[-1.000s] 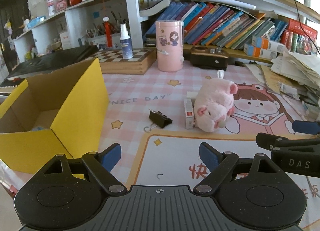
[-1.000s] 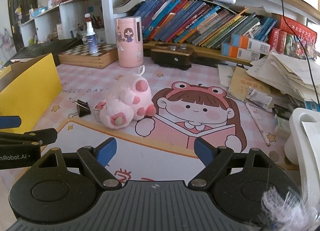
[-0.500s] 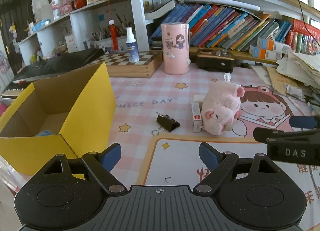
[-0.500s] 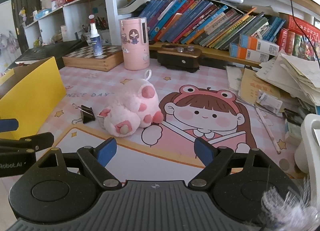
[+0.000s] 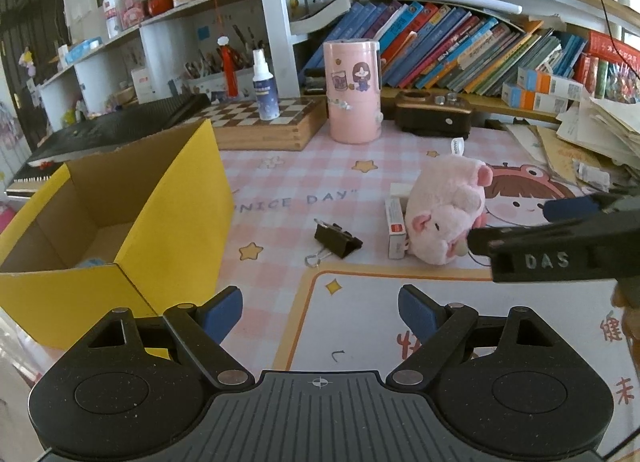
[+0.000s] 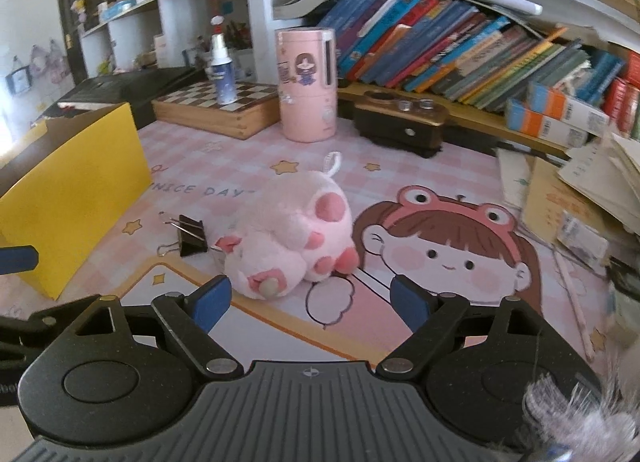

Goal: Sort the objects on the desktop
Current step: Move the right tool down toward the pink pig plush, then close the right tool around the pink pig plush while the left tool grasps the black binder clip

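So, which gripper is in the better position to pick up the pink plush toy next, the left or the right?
Probably the right gripper: its jaws are opening and the pink plush toy lies just ahead between them. The left gripper is open too, but the toy sits farther off to its right.

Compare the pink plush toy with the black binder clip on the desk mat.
The pink plush toy is soft, rounded and far bulkier; the black binder clip is small, hard and angular. The toy lies on its side, paws showing; the clip rests flat with wire handles out. Both lie loose on the mat, ungripped.
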The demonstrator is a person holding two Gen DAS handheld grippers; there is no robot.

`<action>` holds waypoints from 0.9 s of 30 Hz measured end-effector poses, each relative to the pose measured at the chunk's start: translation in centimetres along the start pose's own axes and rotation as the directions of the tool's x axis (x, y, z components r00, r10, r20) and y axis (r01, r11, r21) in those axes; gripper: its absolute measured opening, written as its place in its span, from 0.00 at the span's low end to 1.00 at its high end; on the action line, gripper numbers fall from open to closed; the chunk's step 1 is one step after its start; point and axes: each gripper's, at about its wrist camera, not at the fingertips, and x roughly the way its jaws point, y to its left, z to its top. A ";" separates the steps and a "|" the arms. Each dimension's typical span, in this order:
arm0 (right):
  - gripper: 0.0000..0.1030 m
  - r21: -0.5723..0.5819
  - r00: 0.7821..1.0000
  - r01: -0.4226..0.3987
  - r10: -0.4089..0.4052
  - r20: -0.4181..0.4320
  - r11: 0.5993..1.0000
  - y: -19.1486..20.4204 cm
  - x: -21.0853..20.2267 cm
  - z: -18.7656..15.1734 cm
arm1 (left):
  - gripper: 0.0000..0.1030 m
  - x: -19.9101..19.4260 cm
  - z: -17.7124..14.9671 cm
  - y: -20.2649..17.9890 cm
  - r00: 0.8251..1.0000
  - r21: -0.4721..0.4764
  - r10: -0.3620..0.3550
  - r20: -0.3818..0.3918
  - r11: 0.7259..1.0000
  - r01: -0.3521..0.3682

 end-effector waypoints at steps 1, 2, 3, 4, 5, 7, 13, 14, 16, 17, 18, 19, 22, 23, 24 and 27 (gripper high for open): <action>0.87 -0.002 1.000 -0.004 0.004 0.000 1.000 0.0 0.3 0.2 | 0.85 0.1 0.0 0.0 1.000 -0.002 0.001 -0.001 1.000 -0.001; 0.89 -0.001 1.000 -0.009 0.009 0.003 1.000 0.0 0.5 0.5 | 0.85 0.1 0.1 0.0 1.000 -0.003 0.002 -0.001 1.000 -0.002; 0.90 0.004 1.000 -0.014 0.014 0.008 1.000 -0.1 0.9 0.8 | 0.85 0.1 0.1 -0.1 1.000 -0.003 0.004 -0.002 1.000 -0.004; 0.94 0.012 1.000 -0.019 0.018 0.013 1.000 -0.1 1.2 1.1 | 0.85 0.2 0.1 -0.1 1.000 -0.003 0.006 -0.004 1.000 -0.006; 0.96 0.021 1.000 -0.025 0.024 0.019 0.999 -0.3 1.5 1.5 | 0.85 0.3 0.1 -0.1 1.000 -0.002 0.009 -0.006 1.000 -0.009; 0.98 0.049 0.999 -0.035 0.034 0.028 0.998 -0.5 2.3 2.2 | 0.85 0.4 0.2 -0.1 1.000 0.000 0.015 -0.010 1.000 -0.015; 0.99 0.128 0.997 -0.077 0.078 0.001 0.989 -1.1 5.7 4.1 | 0.85 0.7 0.7 0.1 0.999 0.010 0.042 -0.011 0.999 -0.042; 0.99 0.144 0.996 -0.083 0.086 -0.011 0.986 -1.2 6.3 4.2 | 0.85 0.7 0.8 0.1 0.999 0.012 0.046 -0.010 0.999 -0.046; 0.99 0.172 0.995 -0.089 0.097 -0.036 0.981 -1.5 7.3 4.3 | 0.85 0.9 1.0 0.2 0.999 0.011 0.051 -0.009 0.999 -0.051; 0.99 0.186 0.994 -0.086 0.097 -0.052 0.979 -1.6 7.8 4.3 | 0.85 1.0 1.1 0.2 0.999 0.011 0.051 -0.007 0.999 -0.051; 0.97 0.197 0.993 -0.082 0.097 -0.067 0.977 -1.7 8.2 4.3 | 0.85 1.1 1.2 0.2 0.999 0.012 0.051 -0.007 0.999 -0.051; 0.96 0.205 0.992 -0.081 0.099 -0.080 0.975 -1.8 8.5 4.2 | 0.85 1.3 1.3 0.2 0.999 0.013 0.051 -0.008 0.999 -0.051; 0.87 0.211 0.990 -0.079 0.102 -0.100 0.974 -2.1 8.9 3.7 | 0.85 1.7 1.5 -0.1 0.999 0.017 0.046 -0.011 0.999 -0.046; 0.83 0.202 0.990 -0.085 0.105 -0.091 0.976 -2.1 8.8 3.6 | 0.85 1.9 1.5 -0.1 0.999 0.018 0.044 -0.013 0.999 -0.044; 0.81 0.192 0.990 -0.092 0.110 -0.084 0.977 -2.1 8.6 3.5 | 0.85 2.2 1.6 -0.2 0.999 0.020 0.042 -0.015 0.999 -0.042; 0.69 0.181 0.990 -0.112 0.125 -0.064 0.977 -2.5 8.1 3.4 | 0.85 3.1 1.9 -0.5 0.999 0.023 0.035 -0.022 0.999 -0.034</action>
